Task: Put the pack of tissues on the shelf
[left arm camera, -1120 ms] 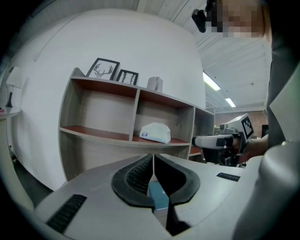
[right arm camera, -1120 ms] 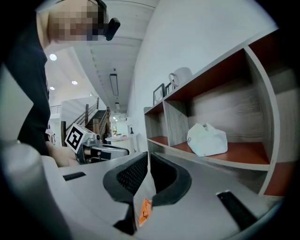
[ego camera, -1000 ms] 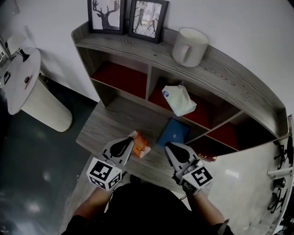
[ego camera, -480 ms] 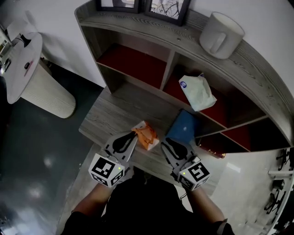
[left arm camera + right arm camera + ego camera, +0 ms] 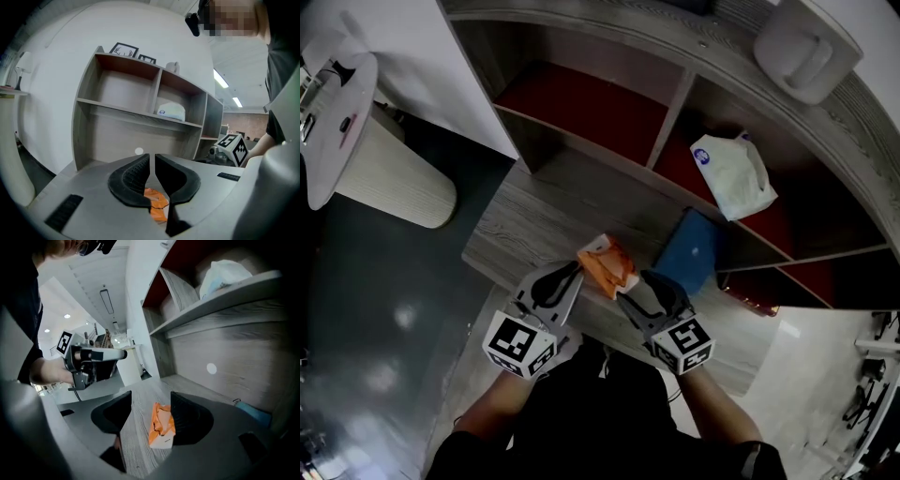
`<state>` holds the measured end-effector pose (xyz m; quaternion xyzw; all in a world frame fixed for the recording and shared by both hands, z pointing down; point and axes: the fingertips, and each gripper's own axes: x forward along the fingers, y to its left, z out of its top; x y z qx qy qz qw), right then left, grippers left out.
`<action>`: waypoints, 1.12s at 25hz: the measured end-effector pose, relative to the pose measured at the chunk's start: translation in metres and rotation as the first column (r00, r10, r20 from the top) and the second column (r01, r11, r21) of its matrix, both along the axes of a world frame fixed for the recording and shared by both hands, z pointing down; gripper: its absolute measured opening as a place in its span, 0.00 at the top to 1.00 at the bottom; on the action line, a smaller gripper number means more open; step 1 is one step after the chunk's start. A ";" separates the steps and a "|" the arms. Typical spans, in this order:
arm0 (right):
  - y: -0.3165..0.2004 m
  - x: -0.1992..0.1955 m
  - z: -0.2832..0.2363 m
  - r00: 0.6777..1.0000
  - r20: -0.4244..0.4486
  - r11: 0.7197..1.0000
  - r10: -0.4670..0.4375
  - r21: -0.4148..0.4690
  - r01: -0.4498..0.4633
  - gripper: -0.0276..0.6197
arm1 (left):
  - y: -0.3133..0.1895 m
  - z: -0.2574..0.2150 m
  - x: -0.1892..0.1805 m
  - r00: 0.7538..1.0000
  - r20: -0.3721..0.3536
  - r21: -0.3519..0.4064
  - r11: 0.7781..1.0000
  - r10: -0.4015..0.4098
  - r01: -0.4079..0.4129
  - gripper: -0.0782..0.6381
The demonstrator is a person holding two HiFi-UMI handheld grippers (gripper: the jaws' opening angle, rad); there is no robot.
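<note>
Tissue pack (image 5: 161, 425) between right gripper's (image 5: 149, 411) opening fingers (image 5: 190, 420)

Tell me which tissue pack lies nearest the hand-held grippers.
The orange pack, lying on the desk; the white pack sits farther off in the shelf.

No legible text. Square markers on left cube (image 5: 519, 343), right cube (image 5: 682, 343); blue label (image 5: 703, 157) on white pack (image 5: 739, 180) unreadable.
</note>
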<state>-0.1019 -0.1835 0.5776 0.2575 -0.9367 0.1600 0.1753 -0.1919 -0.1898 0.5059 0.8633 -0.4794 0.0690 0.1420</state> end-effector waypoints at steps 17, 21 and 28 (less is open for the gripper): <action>-0.014 -0.019 0.130 0.974 -0.223 0.992 0.049 -0.104 -0.074 0.59 | 0.003 0.028 -0.004 0.999 -0.002 -0.048 0.998 0.033 -0.033 0.85; -0.016 -0.015 0.136 0.965 -0.253 0.989 0.063 -0.111 -0.094 0.60 | 0.003 0.022 -0.005 0.999 -0.011 -0.036 0.998 0.041 -0.042 0.85; -0.016 -0.010 0.117 0.955 -0.289 0.991 0.065 -0.097 -0.097 0.86 | 0.007 0.004 -0.012 0.999 -0.023 -0.007 0.999 0.044 -0.044 0.85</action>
